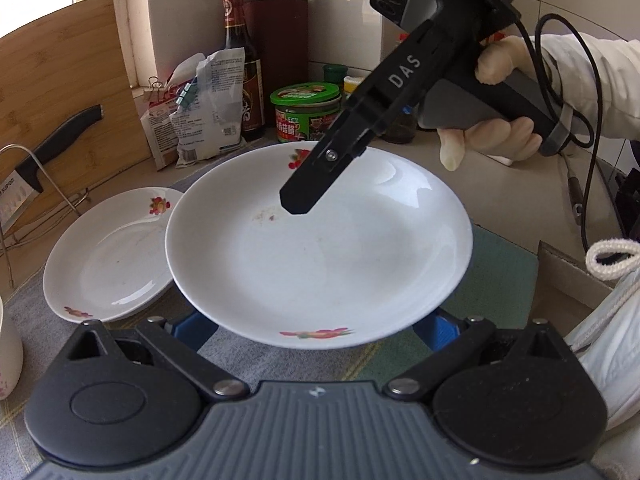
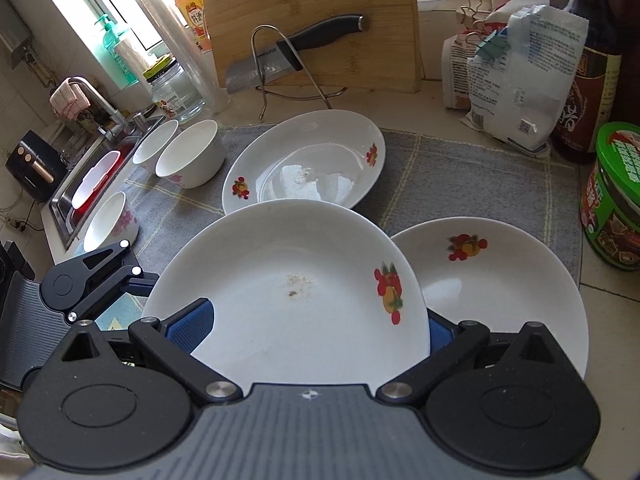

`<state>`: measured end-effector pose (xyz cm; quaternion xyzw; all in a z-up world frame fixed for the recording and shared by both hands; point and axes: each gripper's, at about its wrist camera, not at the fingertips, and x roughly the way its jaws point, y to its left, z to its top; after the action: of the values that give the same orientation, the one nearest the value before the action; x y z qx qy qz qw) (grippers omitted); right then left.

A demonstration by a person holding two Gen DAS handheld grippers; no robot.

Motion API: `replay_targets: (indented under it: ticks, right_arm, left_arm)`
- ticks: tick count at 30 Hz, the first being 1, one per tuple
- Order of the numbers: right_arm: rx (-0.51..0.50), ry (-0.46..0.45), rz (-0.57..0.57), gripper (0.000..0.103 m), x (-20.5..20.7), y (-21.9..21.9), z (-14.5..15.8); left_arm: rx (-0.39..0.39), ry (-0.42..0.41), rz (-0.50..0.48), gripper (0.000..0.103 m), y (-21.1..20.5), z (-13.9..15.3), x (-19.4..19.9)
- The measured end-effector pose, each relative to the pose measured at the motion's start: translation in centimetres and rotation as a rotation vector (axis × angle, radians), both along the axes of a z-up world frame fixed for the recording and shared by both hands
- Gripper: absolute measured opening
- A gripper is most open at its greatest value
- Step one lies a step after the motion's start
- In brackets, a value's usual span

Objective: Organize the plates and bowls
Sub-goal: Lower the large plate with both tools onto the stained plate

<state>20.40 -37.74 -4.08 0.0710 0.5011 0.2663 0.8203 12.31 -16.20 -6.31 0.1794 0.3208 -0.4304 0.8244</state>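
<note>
A large white plate [image 1: 320,248] [image 2: 288,292] with fruit prints and crumbs in its middle overlaps two matching plates, one beyond it [image 2: 304,168] [image 1: 108,256] and one to its right [image 2: 500,284]. My left gripper [image 1: 314,326] is open, its blue pads [image 1: 192,332] spread wide under the plate's near rim. My right gripper [image 2: 314,332] is open too, its tip [image 1: 296,202] slanting down over the plate's middle. I cannot tell whether the plate rests on any finger. Three white bowls [image 2: 190,156] [image 2: 156,146] [image 2: 110,222] stand at the mat's left end.
A grey mat [image 2: 460,184] covers the counter. Behind stand a wooden board [image 2: 308,20], a knife on a wire rack [image 2: 292,48], clipped bags [image 2: 516,80], a dark bottle [image 2: 592,80] and a green tin [image 2: 612,196]. A sink [image 2: 92,184] lies left. A gloved hand [image 1: 500,136] holds the right gripper.
</note>
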Motion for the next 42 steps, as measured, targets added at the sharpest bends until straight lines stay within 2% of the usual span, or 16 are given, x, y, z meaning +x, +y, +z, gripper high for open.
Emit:
replay_targets:
  ticks: [22, 42]
  right_arm:
    - [-0.009, 0.018, -0.090, 0.103, 0.9, -5.2, -1.3]
    - [-0.004, 0.051, -0.131, 0.103, 1.4, -7.5, -2.9]
  left_arm:
    - [0.006, 0.031, -0.074, 0.101, -5.3, -1.8, 2.1]
    - [0.030, 0.071, -0.098, 0.101, -6.9, -2.6, 3.6]
